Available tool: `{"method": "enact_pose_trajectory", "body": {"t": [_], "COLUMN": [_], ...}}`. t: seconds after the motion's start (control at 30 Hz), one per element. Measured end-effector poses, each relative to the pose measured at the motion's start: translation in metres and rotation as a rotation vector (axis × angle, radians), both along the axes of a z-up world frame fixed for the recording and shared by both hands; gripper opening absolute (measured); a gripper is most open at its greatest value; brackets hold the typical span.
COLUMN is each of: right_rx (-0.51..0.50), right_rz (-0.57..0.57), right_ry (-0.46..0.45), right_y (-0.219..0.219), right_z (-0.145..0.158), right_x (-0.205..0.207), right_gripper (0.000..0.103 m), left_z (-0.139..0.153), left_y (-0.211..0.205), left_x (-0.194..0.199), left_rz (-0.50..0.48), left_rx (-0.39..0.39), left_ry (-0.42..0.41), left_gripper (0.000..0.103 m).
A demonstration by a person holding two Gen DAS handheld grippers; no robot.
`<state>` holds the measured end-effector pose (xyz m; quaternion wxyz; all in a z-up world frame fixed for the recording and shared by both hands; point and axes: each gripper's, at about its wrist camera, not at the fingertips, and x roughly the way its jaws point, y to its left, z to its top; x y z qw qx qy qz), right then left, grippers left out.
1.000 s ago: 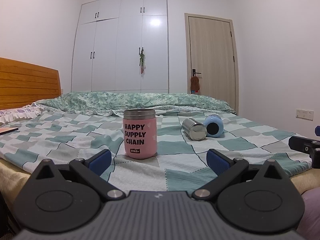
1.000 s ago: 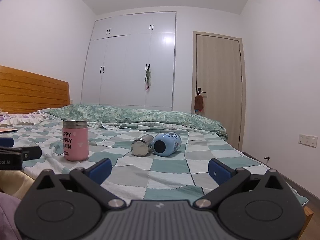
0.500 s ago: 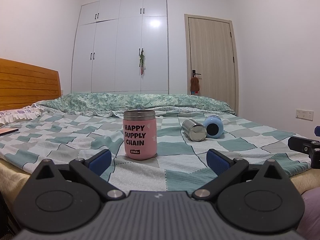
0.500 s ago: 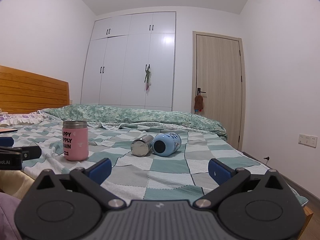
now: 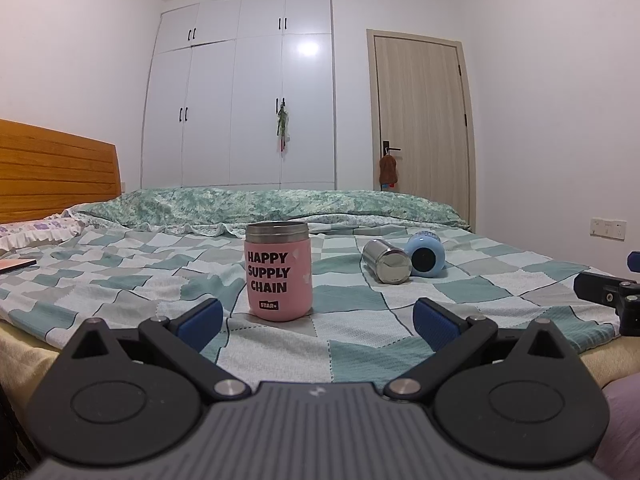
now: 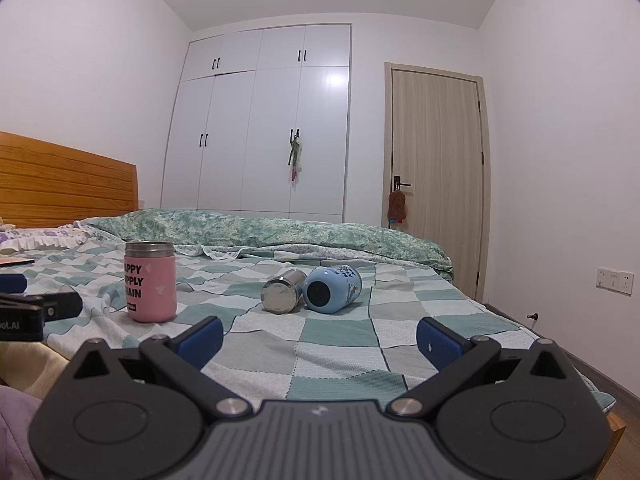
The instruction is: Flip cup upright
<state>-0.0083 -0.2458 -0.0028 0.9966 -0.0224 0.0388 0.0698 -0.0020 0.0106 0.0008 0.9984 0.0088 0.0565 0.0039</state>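
Bedroom, even indoor light, both wrist views sharp.
Bright glare patch on the glossy wardrobe [image 5: 256, 92] door, upper right of its middle handles; same patch on the wardrobe [image 6: 276, 120] in the right view. Soft, faint shadows on the bed cover. Fisheye bending of walls beside the wardrobe; dark vignette at the top corners.

pink cup [image 6: 150, 282] lettering partly hidden
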Motion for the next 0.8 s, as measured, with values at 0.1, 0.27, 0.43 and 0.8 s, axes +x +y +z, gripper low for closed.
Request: {"method": "enact_pose_trajectory", "body": {"t": [0.1,0.27,0.43,0.8], "right_rx": [0.001,0.001,0.002,0.002], "right_rz": [0.000,0.002,0.001,0.000], "right_ry": [-0.001,-0.002,-0.001,-0.002], "right_y": [0.0000,-0.0005,0.0002,0.0001], "right_z": [-0.0001,-0.0003,-0.0004,-0.0003], "right_x": [0.0002,0.0002,0.0001,-0.0004], "right_gripper": [0.103,0.103,0.103,0.103], "left_z": [0.0007,0.0011,0.0013,0.0006], "left_y": [0.0025,0.0037,0.0000,0.0000], "left_x": [-0.0019,-0.0052,-0.0054,-0.0037], "left_rz": [-0.003,-0.007,0.000,0.003], "left_rx": [-0.011,-0.013,0.006,-0.002], "left_ry": [-0.006,-0.013,-0.019,-0.012], "left_gripper": [0.103,0.103,0.103,0.103]}}
